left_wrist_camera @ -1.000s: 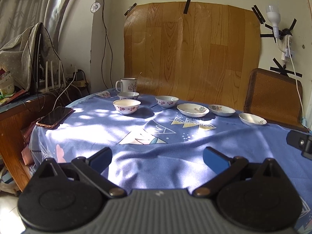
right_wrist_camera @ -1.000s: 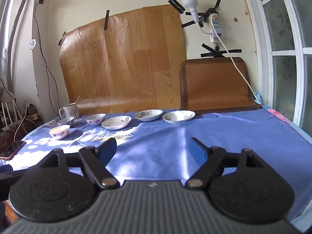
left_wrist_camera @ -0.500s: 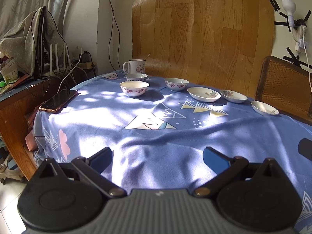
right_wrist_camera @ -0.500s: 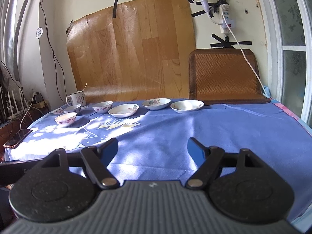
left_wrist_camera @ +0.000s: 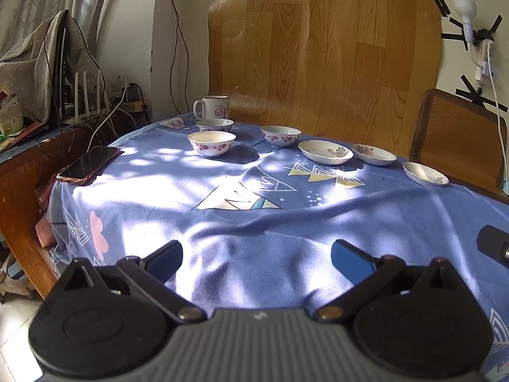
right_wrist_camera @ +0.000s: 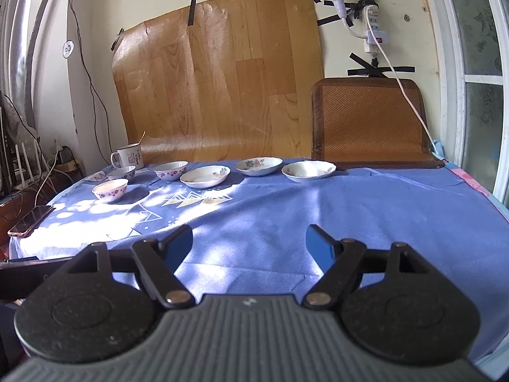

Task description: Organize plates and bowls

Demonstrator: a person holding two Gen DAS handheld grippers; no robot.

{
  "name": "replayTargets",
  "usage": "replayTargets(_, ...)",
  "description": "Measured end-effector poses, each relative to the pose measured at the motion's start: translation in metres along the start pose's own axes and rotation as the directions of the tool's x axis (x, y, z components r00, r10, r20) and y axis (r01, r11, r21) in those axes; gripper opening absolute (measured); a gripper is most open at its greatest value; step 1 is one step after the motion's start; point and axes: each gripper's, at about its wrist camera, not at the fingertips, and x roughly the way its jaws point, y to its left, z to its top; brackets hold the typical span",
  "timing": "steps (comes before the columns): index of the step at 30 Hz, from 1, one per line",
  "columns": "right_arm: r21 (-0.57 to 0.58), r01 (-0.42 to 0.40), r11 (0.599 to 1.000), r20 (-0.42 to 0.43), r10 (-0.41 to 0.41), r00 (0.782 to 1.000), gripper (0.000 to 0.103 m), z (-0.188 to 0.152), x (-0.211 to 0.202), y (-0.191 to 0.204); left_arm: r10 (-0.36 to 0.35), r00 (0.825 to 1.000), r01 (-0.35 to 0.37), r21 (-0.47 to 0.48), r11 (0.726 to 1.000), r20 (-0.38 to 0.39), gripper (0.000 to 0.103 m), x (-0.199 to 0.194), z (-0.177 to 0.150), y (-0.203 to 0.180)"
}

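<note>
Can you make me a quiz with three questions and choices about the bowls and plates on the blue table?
1. Where is the phone?
A. at the table's left edge
B. inside a bowl
C. on the chair

2. How many shallow plates are on the tablecloth?
A. one
B. three
C. six

3. How are the jaws of the left gripper and right gripper?
A. both open and empty
B. both holding bowls
C. one holding the mug

Answers:
1 A, it lies flat by the left edge.
2 B, the plates and sit in a row.
3 A, only cloth shows between each pair of jaws.
</note>
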Motion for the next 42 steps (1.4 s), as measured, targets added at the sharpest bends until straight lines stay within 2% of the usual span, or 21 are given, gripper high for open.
replayTargets(25,0.014,0.001,1.0,0.002,-0.001,1.0,0.08,0.0,-0.001,-0.002,-0.026,1.0,0.026,0.002,1.0,-0.008,0.103,0.001,-0.002,-0.004)
replayTargets(28,0.021,-0.019,1.0,-0.007,0.02,1.0,0.08,0.002,0.003,-0.003,-0.034,0.999,0.034,0.012,0.999,-0.004,0.103,0.002,-0.001,-0.004)
replayTargets(33,-0.045,-0.09,0.995,-0.03,0.089,0.996,0.08,0.005,0.022,0.018,0.021,0.998,-0.025,0.061,0.998,0.061,0.103,0.006,0.012,0.005)
replayTargets(37,-0.093,-0.12,0.988,0.012,0.122,0.992,0.08,0.015,0.031,0.035,0.052,0.993,-0.065,0.123,0.99,0.105,0.103,0.013,0.028,0.003)
replayTargets(39,-0.117,-0.121,0.986,0.029,0.125,0.992,0.08,0.02,0.035,0.038,0.063,0.992,-0.077,0.139,0.987,0.106,0.103,0.02,0.036,0.001)
replayTargets(42,-0.136,-0.113,0.984,0.032,0.118,0.992,0.08,0.029,0.047,0.037,0.042,0.996,-0.052,0.131,0.99,0.076,0.103,0.038,0.05,0.001)
